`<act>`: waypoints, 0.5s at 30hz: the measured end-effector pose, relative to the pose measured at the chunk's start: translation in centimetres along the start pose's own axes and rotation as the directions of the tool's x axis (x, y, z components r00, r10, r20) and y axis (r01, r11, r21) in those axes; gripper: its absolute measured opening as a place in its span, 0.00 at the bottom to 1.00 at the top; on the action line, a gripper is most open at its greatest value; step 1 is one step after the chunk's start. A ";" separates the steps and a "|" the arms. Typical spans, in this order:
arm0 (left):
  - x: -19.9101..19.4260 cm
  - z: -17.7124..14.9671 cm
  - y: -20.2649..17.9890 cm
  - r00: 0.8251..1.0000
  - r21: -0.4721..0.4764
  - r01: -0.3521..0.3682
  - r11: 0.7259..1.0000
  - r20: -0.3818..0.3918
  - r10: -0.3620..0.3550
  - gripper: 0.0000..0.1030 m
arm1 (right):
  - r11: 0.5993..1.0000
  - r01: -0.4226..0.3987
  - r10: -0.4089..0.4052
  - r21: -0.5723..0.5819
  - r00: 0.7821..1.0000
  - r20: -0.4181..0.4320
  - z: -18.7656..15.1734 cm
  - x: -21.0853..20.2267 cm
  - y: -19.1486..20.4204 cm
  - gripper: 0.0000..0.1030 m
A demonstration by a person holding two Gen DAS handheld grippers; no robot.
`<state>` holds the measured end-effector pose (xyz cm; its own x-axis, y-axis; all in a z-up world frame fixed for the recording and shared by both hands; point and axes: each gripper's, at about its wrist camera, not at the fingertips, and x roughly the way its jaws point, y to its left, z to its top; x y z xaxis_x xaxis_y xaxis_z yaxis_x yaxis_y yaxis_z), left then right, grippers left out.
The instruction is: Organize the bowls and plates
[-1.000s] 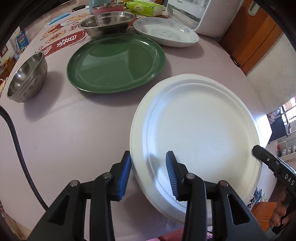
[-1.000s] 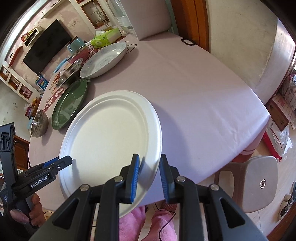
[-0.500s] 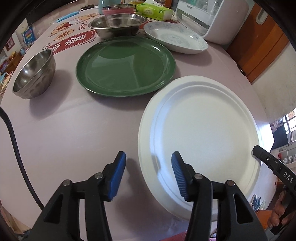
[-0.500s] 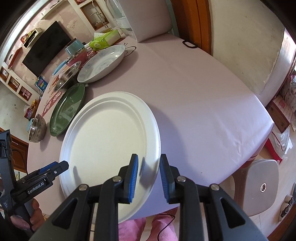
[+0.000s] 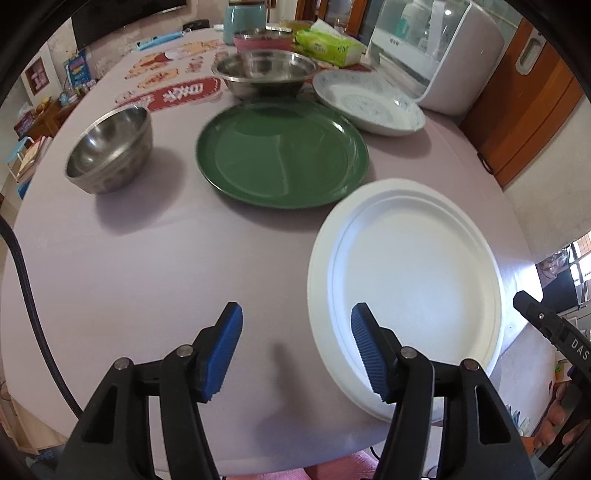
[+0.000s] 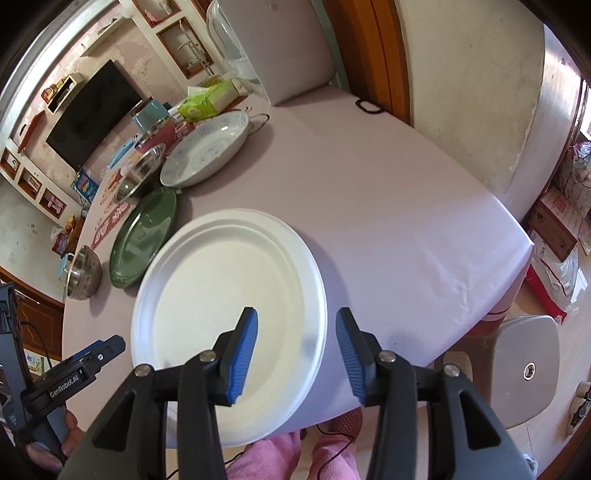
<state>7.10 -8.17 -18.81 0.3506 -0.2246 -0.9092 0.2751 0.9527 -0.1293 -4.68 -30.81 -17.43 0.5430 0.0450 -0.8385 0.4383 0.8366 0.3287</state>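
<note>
A white plate (image 5: 406, 288) (image 6: 229, 288) lies on the lilac tablecloth and juts a little over the near edge. My left gripper (image 5: 295, 332) hovers at its left rim. Its jaws are opening; the rim shows between them, untouched. My right gripper (image 6: 297, 332) stands over the plate's right rim. Its jaws are opening too, and the pads are off the rim. Further back are a green plate (image 5: 282, 155) (image 6: 144, 240), a small steel bowl (image 5: 110, 151) (image 6: 83, 273), a wide steel bowl (image 5: 264, 72) and a patterned white dish (image 5: 365, 101) (image 6: 205, 151).
Behind the dishes are a pink bowl (image 5: 258, 42), a teal container (image 5: 243, 18), a green tissue box (image 5: 328, 46) and a white appliance (image 5: 436, 55). A black cable (image 5: 22, 295) hangs at the left. A grey stool (image 6: 524, 369) stands beyond the table's right corner.
Both grippers let go of the white plate's rim and their jaws spread wider. The left gripper drew back and up to the left. The plate now lies on the table.
</note>
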 end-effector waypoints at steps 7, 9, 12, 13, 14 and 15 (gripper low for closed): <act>-3.5 0.3 1.2 0.997 -0.001 -0.003 1.000 0.078 0.003 0.67 | 1.000 -0.024 0.024 0.009 0.998 0.066 0.3 -2.0 1.6 0.50; -4.3 0.5 1.7 0.996 0.000 0.012 1.000 0.085 -0.012 0.68 | 0.999 -0.030 0.028 0.017 0.996 0.082 0.3 -2.4 2.1 0.53; -5.5 0.7 2.6 0.995 0.011 0.029 0.999 0.093 -0.030 0.72 | 0.999 -0.034 0.031 0.032 0.994 0.104 0.3 -3.1 3.0 0.54; -5.8 0.8 2.8 0.995 0.021 0.033 0.999 0.095 -0.035 0.73 | 0.999 -0.034 0.030 0.038 0.994 0.109 0.4 -3.3 3.3 0.54; -6.2 0.9 3.0 0.995 0.032 0.034 0.999 0.095 -0.037 0.73 | 0.998 -0.035 0.030 0.047 0.993 0.114 0.4 -3.6 3.7 0.54; -6.5 1.0 3.1 0.995 0.041 0.034 0.999 0.095 -0.038 0.74 | 0.998 -0.037 0.031 0.050 0.993 0.116 0.3 -3.7 3.9 0.54</act>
<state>6.60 -3.96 -12.88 0.4236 -0.2787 -0.8619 0.3236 0.9353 -0.1434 -4.74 -27.88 -12.84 0.6360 0.0074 -0.7716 0.4527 0.8062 0.3809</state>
